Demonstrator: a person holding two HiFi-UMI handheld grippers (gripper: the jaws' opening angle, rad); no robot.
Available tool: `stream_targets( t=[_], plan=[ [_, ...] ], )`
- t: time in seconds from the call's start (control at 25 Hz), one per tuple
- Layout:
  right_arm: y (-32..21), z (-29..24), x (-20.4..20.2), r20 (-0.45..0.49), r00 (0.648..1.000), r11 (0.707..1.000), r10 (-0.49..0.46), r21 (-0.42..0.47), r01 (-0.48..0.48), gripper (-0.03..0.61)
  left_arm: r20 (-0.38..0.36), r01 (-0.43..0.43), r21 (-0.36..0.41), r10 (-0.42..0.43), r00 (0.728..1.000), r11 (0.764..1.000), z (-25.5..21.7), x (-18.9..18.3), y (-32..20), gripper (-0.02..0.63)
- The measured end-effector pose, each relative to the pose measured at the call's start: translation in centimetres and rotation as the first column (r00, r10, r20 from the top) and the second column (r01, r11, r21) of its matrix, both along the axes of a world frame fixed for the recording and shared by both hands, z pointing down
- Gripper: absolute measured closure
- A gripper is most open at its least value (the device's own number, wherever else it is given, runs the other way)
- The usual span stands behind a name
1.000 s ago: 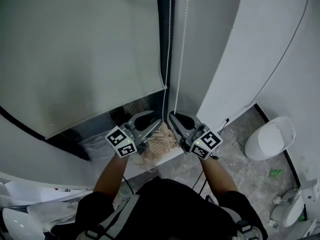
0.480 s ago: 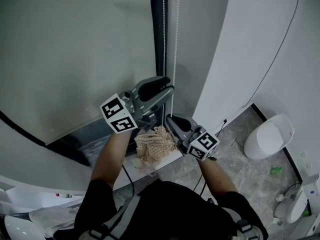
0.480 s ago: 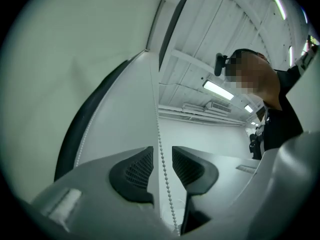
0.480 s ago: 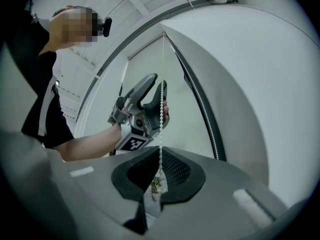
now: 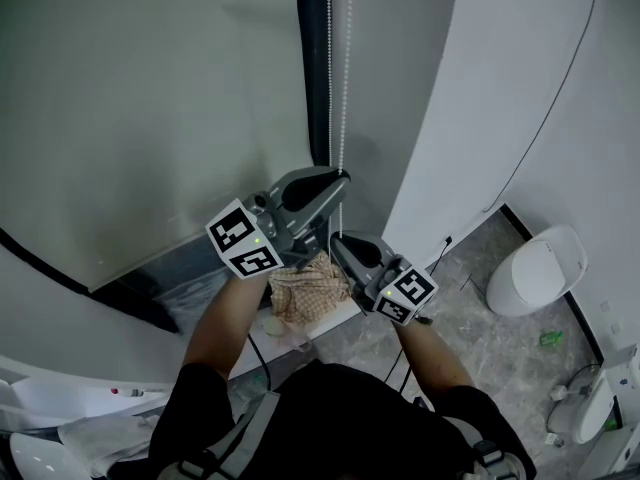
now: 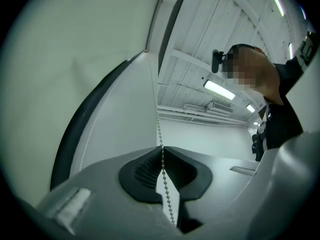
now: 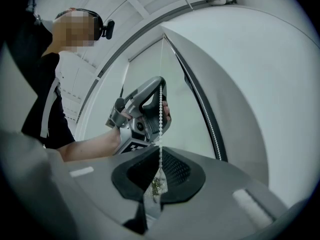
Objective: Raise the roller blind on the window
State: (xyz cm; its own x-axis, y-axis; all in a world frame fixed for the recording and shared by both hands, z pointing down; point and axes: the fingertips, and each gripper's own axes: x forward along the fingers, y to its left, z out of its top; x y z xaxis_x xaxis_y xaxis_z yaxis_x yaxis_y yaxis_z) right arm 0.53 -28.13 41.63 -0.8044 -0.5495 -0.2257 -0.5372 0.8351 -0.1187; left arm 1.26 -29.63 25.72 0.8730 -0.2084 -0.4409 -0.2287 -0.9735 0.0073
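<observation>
My left gripper (image 5: 338, 180) is closing on the bead chain (image 5: 346, 88), just above my right gripper (image 5: 340, 240), which clamps it lower. The roller blind (image 5: 150, 118) covers nearly all the window (image 5: 175, 266); I judge most raising left.

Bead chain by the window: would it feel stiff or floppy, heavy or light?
Probably floppy: the bead chain is a thin string of tiny beads, straight only where it runs taut above the right gripper pinching it. Likely light, being so thin. Round beads might slip.
</observation>
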Motion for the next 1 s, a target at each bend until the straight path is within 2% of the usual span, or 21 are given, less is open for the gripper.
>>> stream_targets(
  t=[0.08,0.12,0.24,0.4,0.52,0.64,0.68,0.72,0.76,0.88,1.0],
  plan=[
    [0.2,0.4,-0.2,-0.007,1.0,1.0,-0.004,-0.004,0.004,0.561,-0.036,0.0,-0.03,-0.001,0.999,1.0,0.4,-0.4,-0.2,0.598],
    [0.3,1.1,-0.3,-0.021,1.0,1.0,-0.007,-0.01,0.007,0.561,-0.03,0.007,-0.036,-0.008,1.0,0.999,1.0,-0.3,-0.2,0.598],
    [0.7,5.3,-0.3,-0.069,0.998,0.997,-0.008,-0.081,0.003,0.561,0.051,0.06,-0.05,-0.057,0.997,0.997,4.9,0.3,-0.3,0.598],
    [1.3,13.6,0.1,-0.174,0.984,0.969,-0.026,-0.245,-0.018,0.561,0.127,0.099,-0.161,-0.079,0.989,0.982,12.8,0.5,0.1,0.6],
    [1.8,15.5,0.4,-0.18,0.983,0.953,-0.037,-0.301,-0.02,0.56,0.083,0.098,-0.226,-0.081,0.993,0.969,15.2,0.1,1.1,0.604],
    [2.0,14.3,-0.1,-0.222,0.973,0.969,-0.055,-0.249,-0.002,0.555,0.107,0.131,-0.195,-0.112,0.988,0.972,14.7,0.0,1.2,0.606],
    [2.2,13.8,-0.2,-0.219,0.973,0.971,-0.068,-0.239,0.015,0.529,0.124,0.144,-0.183,-0.123,0.985,0.973,14.6,0.1,1.1,0.606],
    [2.4,13.2,-0.2,-0.197,0.977,0.971,-0.083,-0.238,0.035,0.466,0.134,0.155,-0.18,-0.132,0.982,0.971,14.6,0.0,1.0,0.606],
    [2.7,12.4,0.0,-0.167,0.981,0.97,-0.095,-0.236,0.054,0.442,0.132,0.16,-0.188,-0.137,0.982,0.969,14.6,-0.2,0.8,0.606],
    [3.2,8.7,1.5,-0.099,0.991,0.982,-0.089,-0.175,0.071,0.419,0.1,0.162,-0.222,-0.143,0.985,0.962,14.5,-1.2,0.8,0.606],
    [2.2,3.0,3.6,-0.047,0.999,0.998,-0.026,-0.059,0.023,0.411,0.094,0.163,-0.224,-0.145,0.985,0.961,14.5,-1.5,0.9,0.606]
  ],
)
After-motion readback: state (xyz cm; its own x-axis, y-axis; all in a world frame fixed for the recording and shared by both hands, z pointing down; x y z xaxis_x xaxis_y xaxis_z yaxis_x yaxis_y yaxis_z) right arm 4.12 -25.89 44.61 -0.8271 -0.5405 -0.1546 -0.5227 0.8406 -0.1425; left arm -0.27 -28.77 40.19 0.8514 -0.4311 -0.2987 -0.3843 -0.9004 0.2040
